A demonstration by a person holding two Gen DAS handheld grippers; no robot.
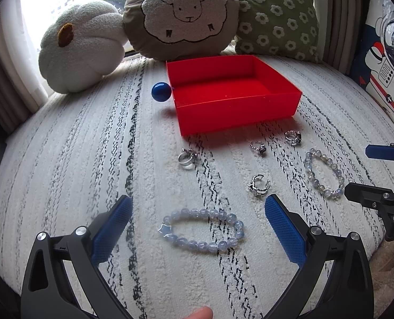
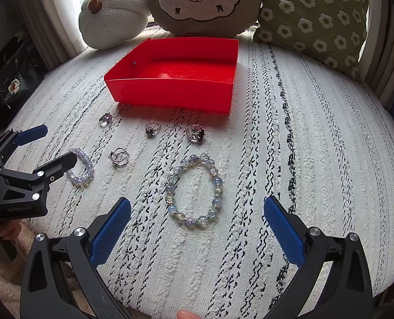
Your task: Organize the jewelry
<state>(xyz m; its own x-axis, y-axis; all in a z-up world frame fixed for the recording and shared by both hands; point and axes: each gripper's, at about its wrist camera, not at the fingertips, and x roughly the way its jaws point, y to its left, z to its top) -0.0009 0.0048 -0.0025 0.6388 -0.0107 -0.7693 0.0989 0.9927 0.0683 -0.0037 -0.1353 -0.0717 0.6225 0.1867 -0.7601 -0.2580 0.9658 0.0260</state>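
Two bead bracelets and four rings lie on the white woven cushion, all near the empty red tray (image 1: 234,98). The left claw (image 1: 198,220) hangs spread wide right over the star-charm bracelet (image 1: 201,230), whose long axis runs left to right. The right claw (image 2: 197,222), equally spread, frames the other bracelet (image 2: 194,190), stretched near to far. Each claw is nearest its own bracelet.
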